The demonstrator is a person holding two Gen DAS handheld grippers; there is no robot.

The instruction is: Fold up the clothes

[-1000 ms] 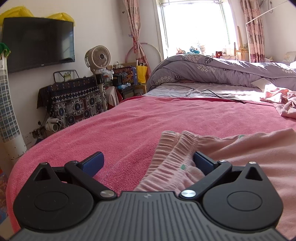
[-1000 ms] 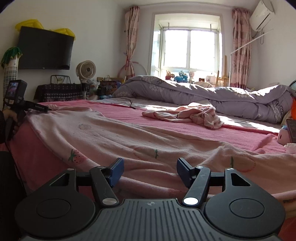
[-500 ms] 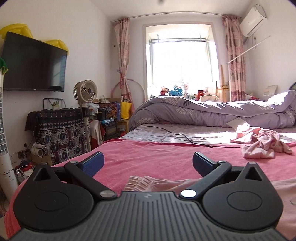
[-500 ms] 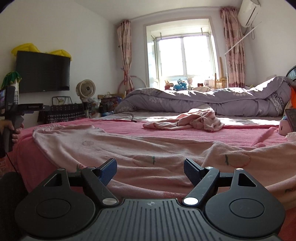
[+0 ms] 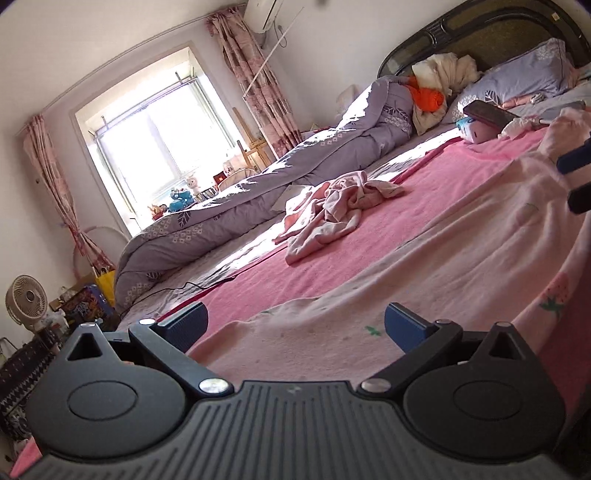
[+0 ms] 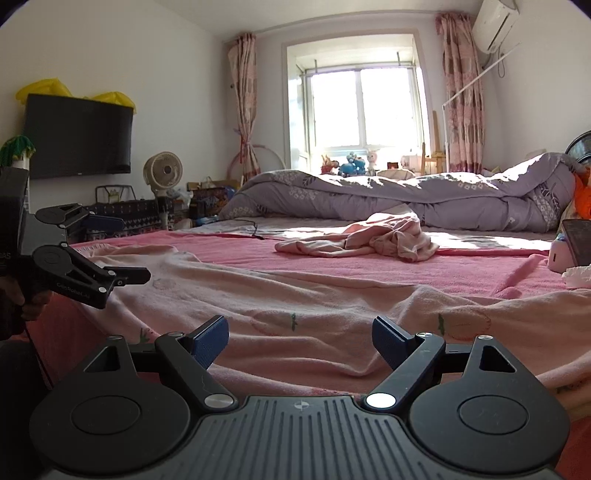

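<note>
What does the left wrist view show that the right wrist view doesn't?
Only the left wrist view shows the headboard, the pillow and the cream bundle at the head of the bed. Only the right wrist view shows the TV, the yellow bags above it and the whole left tool, open and turned on its side. Both show the window, quilt, crumpled pink garment and spread pink garment.

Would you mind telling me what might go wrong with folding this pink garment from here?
The pale pink garment lies rumpled, so folding now may trap creases. The right gripper is opening with cloth below its pads, unpinched; the edge may slip. The crumpled garment lies close behind and could get dragged along.
</note>
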